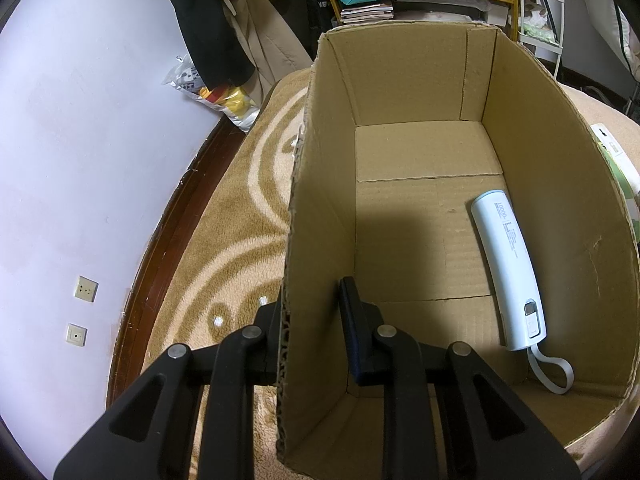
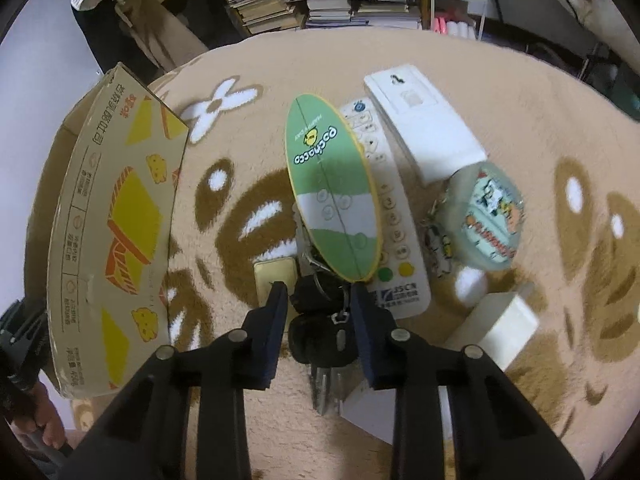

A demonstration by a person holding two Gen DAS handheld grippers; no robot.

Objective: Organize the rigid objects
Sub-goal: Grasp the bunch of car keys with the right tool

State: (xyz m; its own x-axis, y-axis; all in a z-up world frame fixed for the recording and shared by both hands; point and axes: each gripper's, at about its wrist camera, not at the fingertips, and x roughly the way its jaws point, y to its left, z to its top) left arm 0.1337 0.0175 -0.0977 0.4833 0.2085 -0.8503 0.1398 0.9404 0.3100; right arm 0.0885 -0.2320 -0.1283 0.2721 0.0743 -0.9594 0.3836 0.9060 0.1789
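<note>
Left wrist view. Left claw (image 1: 310, 312) straddles the near-left wall of the cardboard box (image 1: 316, 216): one finger outside against the wall, the other inside with a visible gap to it. Jaws partly open, not pinched on the wall. The box stands open-topped on a tan rug (image 1: 224, 240) with pale swirl pattern. Inside, on the box floor along the right wall, lies a white power bank (image 1: 508, 268), long axis running front to back, its wrist loop (image 1: 554, 372) trailing toward the near end. Rest of the box floor is bare cardboard. Lilac wall (image 1: 80, 140) with two sockets at left; shelves and hanging clothes at the back.

Right wrist view. Right claw (image 2: 320, 300) hangs low over the rug, jaws moderately wide, gripping nothing. Between the fingers lies a bunch of keys (image 2: 326, 340) with black heads, the blades pointing toward the camera. A green oval tag (image 2: 332, 192) printed "pochacco" extends away from the keys; it overlaps a white remote control (image 2: 390, 216). Just right of the remote: a white flat box (image 2: 424, 128), a round grey-green pouch (image 2: 488, 216), a small white block (image 2: 504, 324). A gold-coloured flat item (image 2: 274, 276) lies touching the left fingertip. The cardboard box's printed outer side (image 2: 116, 232) stands at left. At the lower left edge, a hand (image 2: 44, 420) is partly visible.
</note>
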